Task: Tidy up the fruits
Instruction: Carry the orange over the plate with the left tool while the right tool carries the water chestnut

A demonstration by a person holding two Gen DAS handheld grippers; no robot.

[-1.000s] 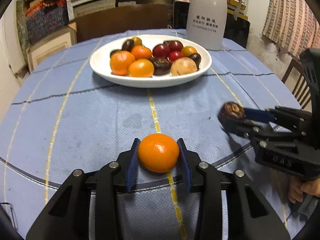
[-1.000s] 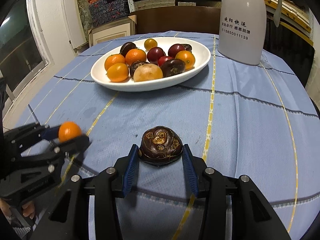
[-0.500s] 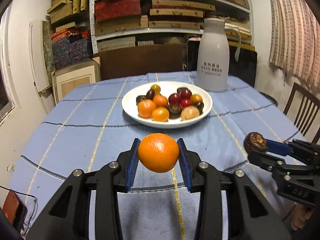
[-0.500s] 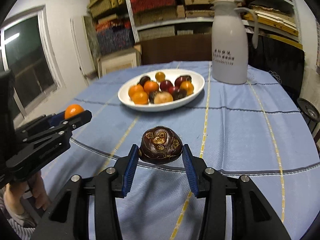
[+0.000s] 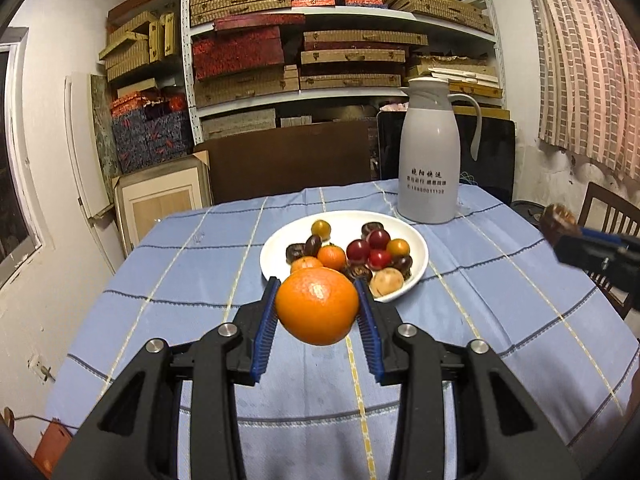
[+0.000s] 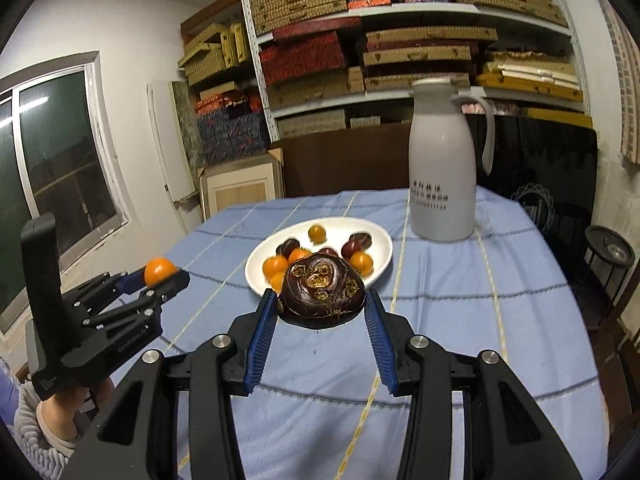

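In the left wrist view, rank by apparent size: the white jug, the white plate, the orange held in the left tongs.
1. White plate
2. White jug; close to the plate, so that order is unsure
3. Orange, smallest, though nearness to the camera enlarges it

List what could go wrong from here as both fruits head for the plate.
1. The white plate is already crowded; the orange in the left gripper could knock a small fruit over the rim or roll off the pile.
2. The dark fruit sits in the right gripper only by its sides, so it might slip out.
3. Both grippers aim at the same plate and could collide, and the white jug stands close behind it.
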